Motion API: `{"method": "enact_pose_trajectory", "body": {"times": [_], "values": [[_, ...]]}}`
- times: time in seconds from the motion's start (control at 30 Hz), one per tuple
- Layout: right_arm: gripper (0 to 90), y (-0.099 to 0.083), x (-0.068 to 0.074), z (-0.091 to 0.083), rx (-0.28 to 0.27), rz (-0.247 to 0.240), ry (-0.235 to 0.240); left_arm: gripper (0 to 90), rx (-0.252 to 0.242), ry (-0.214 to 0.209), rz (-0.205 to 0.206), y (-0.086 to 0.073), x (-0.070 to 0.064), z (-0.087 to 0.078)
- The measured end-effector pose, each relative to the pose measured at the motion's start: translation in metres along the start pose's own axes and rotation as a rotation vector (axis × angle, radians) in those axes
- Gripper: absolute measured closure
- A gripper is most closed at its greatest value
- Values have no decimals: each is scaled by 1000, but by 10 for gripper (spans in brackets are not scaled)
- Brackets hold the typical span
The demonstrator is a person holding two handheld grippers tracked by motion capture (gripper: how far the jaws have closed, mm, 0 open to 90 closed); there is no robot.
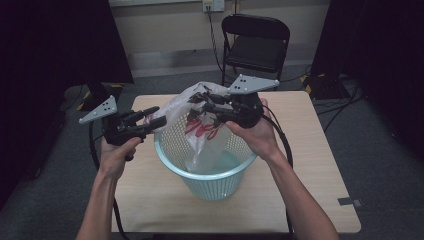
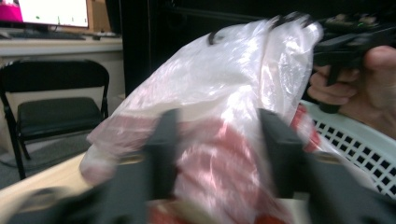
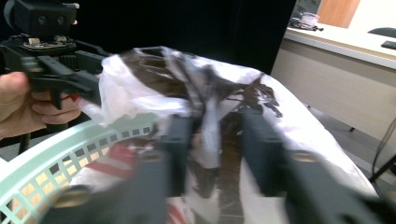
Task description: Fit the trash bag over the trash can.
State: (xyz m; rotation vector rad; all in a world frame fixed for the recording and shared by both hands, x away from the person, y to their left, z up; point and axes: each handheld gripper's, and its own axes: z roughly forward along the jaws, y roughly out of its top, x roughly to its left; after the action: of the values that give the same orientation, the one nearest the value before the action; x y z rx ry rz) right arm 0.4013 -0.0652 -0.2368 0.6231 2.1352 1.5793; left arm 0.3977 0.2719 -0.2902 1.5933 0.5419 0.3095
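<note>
near edge: I see bare table (image 1: pixel 150 210) in front of the basket (image 1: pixel 210 172); both forearms come in here, plenty of room to pull back.
basket: pale green mesh, upright, centre of the table, nothing touching its outside.
bag: clear plastic bag (image 1: pixel 202 132) with red print hangs half inside the basket, top bunched above the far rim.
left gripper: left gripper (image 1: pixel 156 119) sits at the left rim with its jaws spread, bag film lying between them in the left gripper view (image 2: pixel 219 130); I judge it has no pinch yet.
right gripper: right gripper (image 1: pixel 202 106) is over the far rim, jaws apart either side of a twisted strand of film in the right gripper view (image 3: pixel 210 135); I cannot tell if it really grips.
risk 1: thin film could slip or tear if I close on one layer only.
risk 2: a jaw tip could catch the mesh and tip the light basket.
risk 3: the bag top could slump back in if the right side lets go.
far room: open table behind the basket, then a black folding chair (image 1: pixel 256 42) well apart.
</note>
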Motion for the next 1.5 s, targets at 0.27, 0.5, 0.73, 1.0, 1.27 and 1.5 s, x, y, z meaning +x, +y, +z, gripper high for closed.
{"method": "enact_pose_trajectory", "body": {"times": [0.27,0.5,0.73,1.0,1.27,1.5], "values": [[322,-3,4,-21,-42,-7,-41,861,6,-2,72,9,-5,2],[371,11,7,-38,-108,-19,-36,865,-13,-5,78,18,-7,-3],[574,27,16,-16,-124,-17,61,863,-22,-39,143,39,-28,8],[589,7,21,18,106,-29,103,836,-93,-45,118,56,-25,3],[347,16,16,-3,-30,-6,55,870,-31,-42,96,42,-18,20],[599,17,22,16,22,-41,43,871,-41,-95,101,50,-28,31]]}}
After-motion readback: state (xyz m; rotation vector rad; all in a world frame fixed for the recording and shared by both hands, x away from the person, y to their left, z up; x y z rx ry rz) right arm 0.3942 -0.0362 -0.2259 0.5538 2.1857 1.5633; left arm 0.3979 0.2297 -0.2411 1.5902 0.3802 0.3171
